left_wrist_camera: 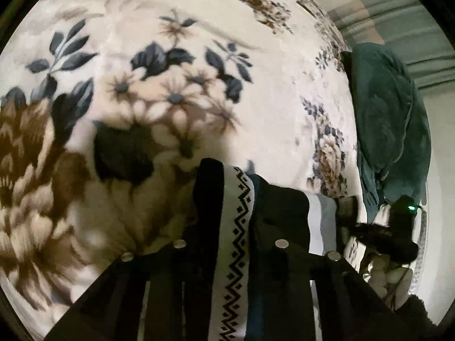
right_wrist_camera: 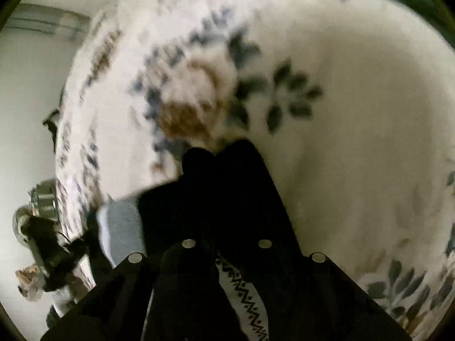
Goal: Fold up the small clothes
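A small knit garment point(left_wrist_camera: 241, 227), white with a black zigzag band, dark panels and a grey-white stripe, is pinched between the fingers of my left gripper point(left_wrist_camera: 236, 187), which is shut on its edge above the floral blanket point(left_wrist_camera: 170, 56). In the right wrist view my right gripper point(right_wrist_camera: 221, 153) is shut on the same garment point(right_wrist_camera: 244, 292); its patterned band shows between the fingers and its grey stripe hangs to the left. The other gripper shows at the side of each view, on the right in the left wrist view point(left_wrist_camera: 398, 236) and on the left in the right wrist view point(right_wrist_camera: 48, 250).
A cream blanket with blue and brown flowers covers the bed. A teal cloth point(left_wrist_camera: 392, 119) lies bunched at the bed's right edge in the left wrist view. Beyond the bed are a pale wall and a striped curtain point(left_wrist_camera: 398, 22).
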Demonstrator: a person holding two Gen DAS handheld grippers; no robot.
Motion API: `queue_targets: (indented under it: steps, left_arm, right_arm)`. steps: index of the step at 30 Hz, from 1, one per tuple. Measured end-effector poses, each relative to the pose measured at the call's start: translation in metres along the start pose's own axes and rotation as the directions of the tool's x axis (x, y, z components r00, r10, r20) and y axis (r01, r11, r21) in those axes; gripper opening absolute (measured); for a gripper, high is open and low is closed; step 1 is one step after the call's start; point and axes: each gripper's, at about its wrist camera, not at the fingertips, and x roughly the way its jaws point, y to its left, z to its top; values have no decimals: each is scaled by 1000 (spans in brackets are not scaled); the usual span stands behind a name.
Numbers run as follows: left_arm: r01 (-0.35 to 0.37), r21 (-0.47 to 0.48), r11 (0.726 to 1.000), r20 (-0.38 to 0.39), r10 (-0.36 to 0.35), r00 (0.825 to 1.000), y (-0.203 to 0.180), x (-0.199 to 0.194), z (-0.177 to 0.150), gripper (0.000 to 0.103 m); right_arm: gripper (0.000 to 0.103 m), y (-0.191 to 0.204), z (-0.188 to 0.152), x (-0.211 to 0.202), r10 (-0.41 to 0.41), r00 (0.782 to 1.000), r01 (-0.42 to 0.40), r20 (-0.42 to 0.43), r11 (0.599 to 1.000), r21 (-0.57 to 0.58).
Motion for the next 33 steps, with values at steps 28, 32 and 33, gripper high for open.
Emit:
queue_targets:
  steps: [28, 32, 33]
  left_arm:
    - [343, -121, 931, -149, -359, 921, 15, 29, -66, 74]
    - [311, -77, 947, -151, -320, 935, 2, 21, -56, 34]
    - [301, -64, 951, -156, -308, 939, -3, 18, -55, 33]
  right_arm:
    - [78, -38, -42, 70, 432, 817, -397, -382, 902, 170]
    - [31, -36, -50, 56, 405, 851, -376, -335, 914, 151]
    - [28, -31, -53, 49, 393, 863, -370, -318, 920, 133]
